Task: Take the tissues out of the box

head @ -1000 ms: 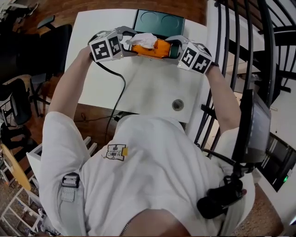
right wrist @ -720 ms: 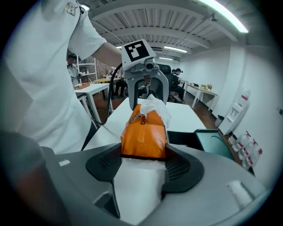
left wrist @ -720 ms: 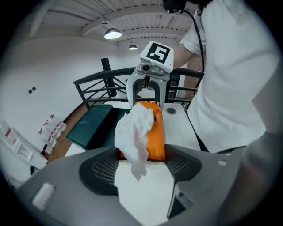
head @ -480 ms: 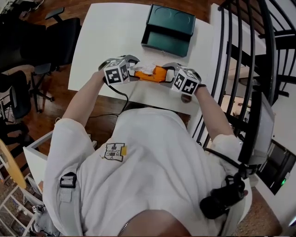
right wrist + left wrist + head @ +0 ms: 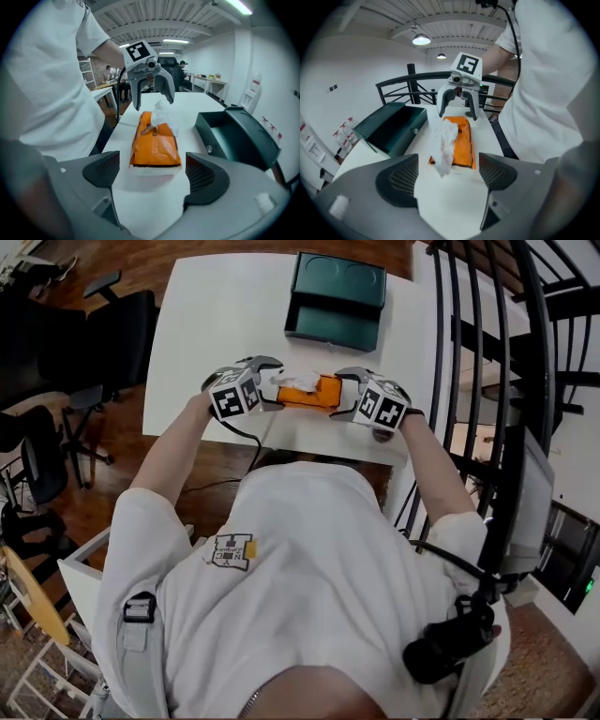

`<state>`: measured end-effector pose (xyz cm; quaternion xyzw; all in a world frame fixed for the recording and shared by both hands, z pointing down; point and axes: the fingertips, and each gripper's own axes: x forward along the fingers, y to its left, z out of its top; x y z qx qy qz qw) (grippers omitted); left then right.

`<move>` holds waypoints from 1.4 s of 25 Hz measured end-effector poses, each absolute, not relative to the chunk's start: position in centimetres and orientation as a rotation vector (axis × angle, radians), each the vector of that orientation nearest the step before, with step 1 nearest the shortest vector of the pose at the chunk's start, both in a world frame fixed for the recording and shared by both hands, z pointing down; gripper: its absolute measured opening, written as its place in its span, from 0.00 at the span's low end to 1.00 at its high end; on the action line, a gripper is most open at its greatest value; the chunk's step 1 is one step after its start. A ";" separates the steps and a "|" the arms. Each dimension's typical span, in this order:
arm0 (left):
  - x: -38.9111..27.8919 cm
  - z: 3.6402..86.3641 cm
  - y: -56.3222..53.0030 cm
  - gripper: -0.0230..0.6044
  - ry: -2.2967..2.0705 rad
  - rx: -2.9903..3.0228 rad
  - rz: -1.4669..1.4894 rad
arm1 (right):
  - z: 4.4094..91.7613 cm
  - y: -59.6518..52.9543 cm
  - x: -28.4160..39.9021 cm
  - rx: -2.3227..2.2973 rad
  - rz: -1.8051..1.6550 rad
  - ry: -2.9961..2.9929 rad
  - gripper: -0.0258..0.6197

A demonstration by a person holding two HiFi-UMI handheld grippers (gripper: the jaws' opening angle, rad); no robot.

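Note:
An orange tissue pack (image 5: 316, 392) lies flat on the white table (image 5: 216, 324), with a crumpled white tissue (image 5: 292, 381) sticking out of its top. My left gripper (image 5: 269, 387) is at the pack's left end and my right gripper (image 5: 348, 392) at its right end. Both are opening and neither pad presses on the pack. In the left gripper view the pack (image 5: 458, 143) and tissue (image 5: 444, 140) lie just ahead of the gripper (image 5: 447, 180). In the right gripper view the pack (image 5: 155, 143) lies just ahead of the gripper (image 5: 151, 174).
An open dark green box (image 5: 337, 298) stands at the table's far side, also seen as the green box (image 5: 391, 127) and green box (image 5: 236, 136). A black railing (image 5: 469, 362) runs along the right. Office chairs (image 5: 89, 343) stand left. The table's near edge is right below the grippers.
The pack and both grippers came from beside the green box toward the near edge. Both grippers' jaws have spread and the pack now rests on the table.

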<state>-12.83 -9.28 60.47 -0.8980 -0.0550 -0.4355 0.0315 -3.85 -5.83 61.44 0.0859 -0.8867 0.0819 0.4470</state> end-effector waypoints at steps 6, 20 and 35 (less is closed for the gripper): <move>-15.7 53.4 -10.4 0.65 0.138 -3.086 -0.961 | 54.1 -5.4 -0.5 0.684 0.389 -2.415 0.53; -12.3 62.1 2.6 0.04 0.741 -3.460 -0.915 | 62.3 5.0 -4.1 0.893 0.846 -2.473 0.08; -12.9 62.7 3.6 0.04 0.844 -3.467 -0.919 | 62.1 5.1 -4.4 0.972 0.841 -2.464 0.04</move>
